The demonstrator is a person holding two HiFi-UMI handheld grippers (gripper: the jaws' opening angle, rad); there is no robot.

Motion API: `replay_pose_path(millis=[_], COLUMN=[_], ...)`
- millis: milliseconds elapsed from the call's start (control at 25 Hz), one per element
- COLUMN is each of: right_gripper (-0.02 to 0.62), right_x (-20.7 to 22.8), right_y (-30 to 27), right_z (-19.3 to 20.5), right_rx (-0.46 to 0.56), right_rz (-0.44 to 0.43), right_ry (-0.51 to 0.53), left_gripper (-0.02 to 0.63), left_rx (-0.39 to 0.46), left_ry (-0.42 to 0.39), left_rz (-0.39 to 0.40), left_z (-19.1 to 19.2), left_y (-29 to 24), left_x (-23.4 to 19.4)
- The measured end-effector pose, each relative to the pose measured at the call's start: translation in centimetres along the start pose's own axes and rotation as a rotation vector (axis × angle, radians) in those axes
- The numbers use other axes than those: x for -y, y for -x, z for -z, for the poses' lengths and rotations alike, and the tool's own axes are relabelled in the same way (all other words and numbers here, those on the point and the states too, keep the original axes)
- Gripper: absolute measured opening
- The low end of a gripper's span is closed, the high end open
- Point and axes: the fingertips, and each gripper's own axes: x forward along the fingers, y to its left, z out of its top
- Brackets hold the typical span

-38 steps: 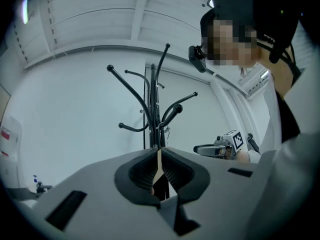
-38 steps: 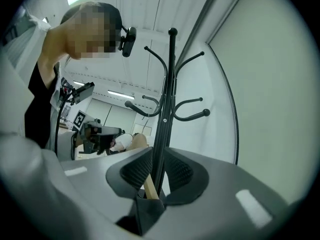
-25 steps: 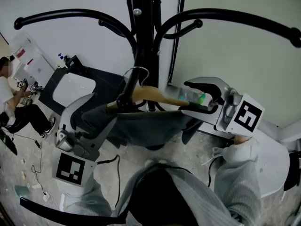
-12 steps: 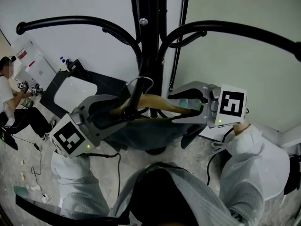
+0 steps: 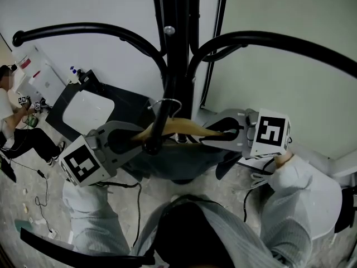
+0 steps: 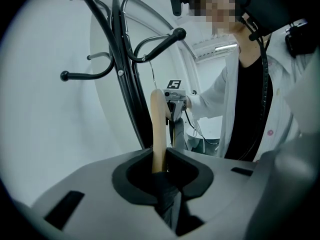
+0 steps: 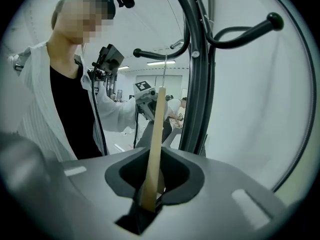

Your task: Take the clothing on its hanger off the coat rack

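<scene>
**Left gripper (image 5: 133, 140) and right gripper (image 5: 218, 134) closing on the hanger (image 5: 181, 126)**

One wooden hanger, carrying one dark garment (image 5: 177, 159), lies across the middle of the frame with its long axis running left to right. Its wire hook (image 5: 165, 101) loops over a short black peg (image 5: 156, 128) of the single coat rack (image 5: 178, 49). Each of the two grippers has one end of the wood between its jaws. The left takes the cloth-covered end and the right takes the bare end, and both pairs of jaws are closing onto it. The hook sits midway between them, so neither is nearer. The peg's knob points toward the bottom of the frame, so the lift probably has to carry the hook up and over it.
</scene>
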Motion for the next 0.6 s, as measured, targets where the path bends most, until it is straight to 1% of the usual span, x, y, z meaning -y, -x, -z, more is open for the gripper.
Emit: replay_pose_path(millis=[80, 160, 240, 480, 600], right_gripper=[0.057, 0.057, 0.054, 0.051, 0.051], right_x=[0.0, 0.0, 0.2, 0.2, -0.5], right_y=[0.0, -0.2, -0.5, -0.5, 0.2], right_z=[-0.1, 0.1, 0.2, 0.0, -1.7], right_rx=[0.003, -0.015, -0.036, -0.107, -0.077], right_rz=[-0.001, -0.006, -0.001, 0.063, 0.085], right_ry=[-0.012, -0.003, 0.010, 0.033, 0.057], left_gripper=[0.069, 0.066, 0.066, 0.066, 0.066], left_rx=[-0.006, -0.016, -0.020, -0.054, -0.021], left_ry=[0.025, 0.027, 0.007, -0.042, -0.088], left_rz=[0.024, 0.036, 0.025, -0.004, -0.005], left_z=[0.1, 0.2, 0.3, 0.4, -1.6], left_y=[-0.2, -0.2, -0.1, 0.5, 1.0], left_x=[0.1, 0.1, 0.1, 0.5, 1.0])
